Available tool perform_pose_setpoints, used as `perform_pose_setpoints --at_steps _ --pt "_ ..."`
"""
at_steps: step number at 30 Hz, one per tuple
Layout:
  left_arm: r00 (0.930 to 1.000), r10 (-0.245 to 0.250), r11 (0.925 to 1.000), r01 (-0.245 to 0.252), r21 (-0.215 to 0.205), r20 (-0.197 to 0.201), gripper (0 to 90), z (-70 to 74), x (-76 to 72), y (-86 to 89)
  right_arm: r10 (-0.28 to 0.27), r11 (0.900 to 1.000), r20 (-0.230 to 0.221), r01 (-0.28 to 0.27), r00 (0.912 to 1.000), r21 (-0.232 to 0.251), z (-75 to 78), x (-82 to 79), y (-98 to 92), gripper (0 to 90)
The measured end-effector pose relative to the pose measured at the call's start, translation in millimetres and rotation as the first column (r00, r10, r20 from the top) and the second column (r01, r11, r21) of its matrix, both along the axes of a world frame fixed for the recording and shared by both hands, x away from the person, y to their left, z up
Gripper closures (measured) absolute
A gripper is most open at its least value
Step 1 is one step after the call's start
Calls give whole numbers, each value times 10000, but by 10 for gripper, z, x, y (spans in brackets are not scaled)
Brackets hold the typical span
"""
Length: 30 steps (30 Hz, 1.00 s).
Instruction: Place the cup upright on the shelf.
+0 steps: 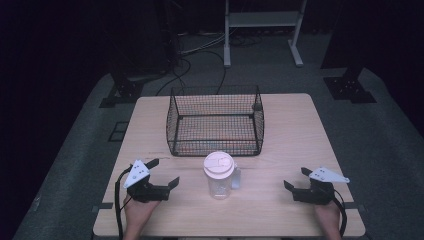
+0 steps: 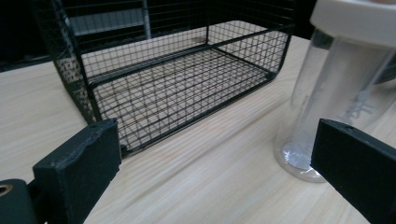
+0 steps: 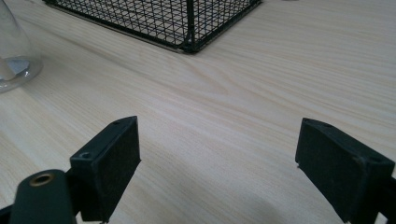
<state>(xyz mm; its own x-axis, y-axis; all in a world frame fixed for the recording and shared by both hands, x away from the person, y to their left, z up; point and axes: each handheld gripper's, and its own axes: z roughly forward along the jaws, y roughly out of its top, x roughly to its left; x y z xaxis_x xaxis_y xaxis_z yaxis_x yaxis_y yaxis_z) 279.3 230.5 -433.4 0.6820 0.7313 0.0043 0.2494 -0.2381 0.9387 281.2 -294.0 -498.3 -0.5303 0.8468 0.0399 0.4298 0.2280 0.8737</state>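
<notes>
A clear plastic jar (image 1: 219,176) with a pale pinkish lid stands upright near the table's front middle; its lower body (image 2: 322,112) rises at the right of the left gripper view and its base (image 3: 14,70) sits at the left edge of the right gripper view. Behind it stands a black wire basket (image 1: 216,121), whose mesh wall (image 2: 163,88) and near corner (image 3: 189,28) also appear. My left gripper (image 1: 163,172) rests open left of the jar, jaws wide apart with nothing between them. My right gripper (image 1: 296,179) rests open to the jar's right, equally bare.
The light wood table (image 1: 285,125) has bare surface on both sides of the basket. A person's hands hold the grippers at the front edge. Dark floor, cables and a metal stand's legs (image 1: 260,30) lie beyond the table.
</notes>
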Motion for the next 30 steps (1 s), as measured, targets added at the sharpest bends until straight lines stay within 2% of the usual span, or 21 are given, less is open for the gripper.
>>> perform_pose_setpoints --at_steps 7,9,13,14,18,19,23,24,26,30 --pt "9986 -511 9987 512 -47 113 8 112 -32 -71 16 10000 14 -16 10000 -18 0 0 0 129" --pt "9960 -890 9960 890 -60 13 8 146 -29 -121 18 10000 17 -18 10000 -25 0 -1 -1 129" --pt "9935 -1137 9935 1136 49 51 8 182 -35 -171 14 10000 4 -14 10000 -14 1 -2 0 129" --pt "9910 -1332 9911 1332 54 99 8 211 -44 -203 17 10000 17 -17 10000 -25 0 -2 0 129" --pt "9868 -1613 9869 1612 88 147 8 262 -63 -254 29 10000 19 -29 10000 -27 0 -2 0 129" --pt "9831 -1823 9832 1820 164 169 8 296 -69 -290 36 10000 21 -36 10000 -23 0 -3 0 129" --pt "9787 -2047 9787 2044 188 165 0 349 -77 -346 40 10000 25 -40 10000 -23 0 -3 1 129" --pt "9750 -2215 9750 2211 208 196 0 380 -82 -380 40 10000 26 -40 10000 -24 0 -3 1 129" --pt "9736 -2276 9736 2272 233 164 0 395 -86 -398 43 10000 23 -43 10000 -23 0 -3 1 129" --pt "9667 -2557 9663 2551 350 136 0 435 -81 -478 53 10000 39 -53 10000 -38 0 -3 1 129"
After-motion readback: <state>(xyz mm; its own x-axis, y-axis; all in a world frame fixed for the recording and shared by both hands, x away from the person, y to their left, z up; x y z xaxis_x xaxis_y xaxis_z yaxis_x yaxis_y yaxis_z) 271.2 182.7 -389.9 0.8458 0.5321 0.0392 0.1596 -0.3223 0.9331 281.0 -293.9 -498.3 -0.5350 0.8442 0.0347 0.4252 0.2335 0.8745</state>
